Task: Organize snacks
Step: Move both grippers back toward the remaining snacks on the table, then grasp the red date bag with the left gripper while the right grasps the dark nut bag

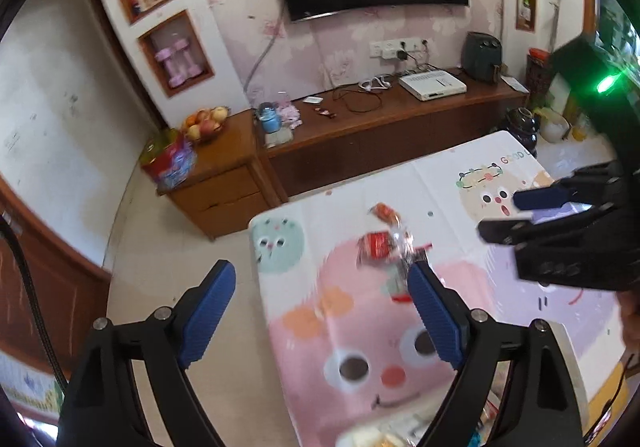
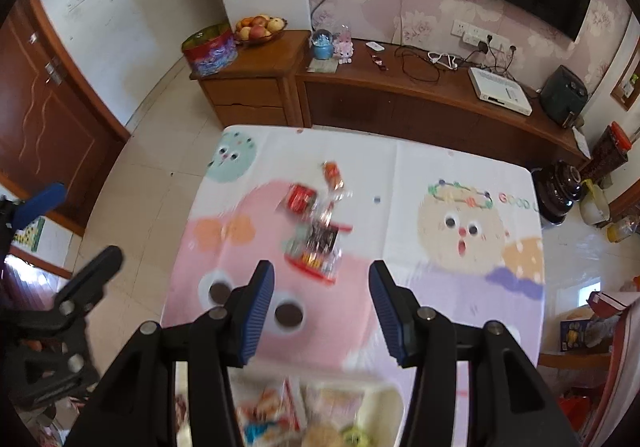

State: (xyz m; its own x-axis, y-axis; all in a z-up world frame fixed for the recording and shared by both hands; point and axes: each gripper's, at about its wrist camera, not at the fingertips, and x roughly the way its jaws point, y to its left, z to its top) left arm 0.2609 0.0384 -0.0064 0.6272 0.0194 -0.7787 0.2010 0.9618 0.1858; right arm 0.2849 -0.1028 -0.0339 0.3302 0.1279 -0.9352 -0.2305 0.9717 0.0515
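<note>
Both grippers, left & right, fingers wide apart w/ nothing held; snack packets mid-table look light, crinkly, slippery, so prob pinch a sealed edge.

orange snack: small orange wrapped packet, farthest on the counter.
red snack: clear-wrapped red packet, just beside the orange one.
nearest snack: flat clear packet with red edge and dark contents, lying flat, blurred.
stored snacks: blurred mixed packets at the near edge.
</note>
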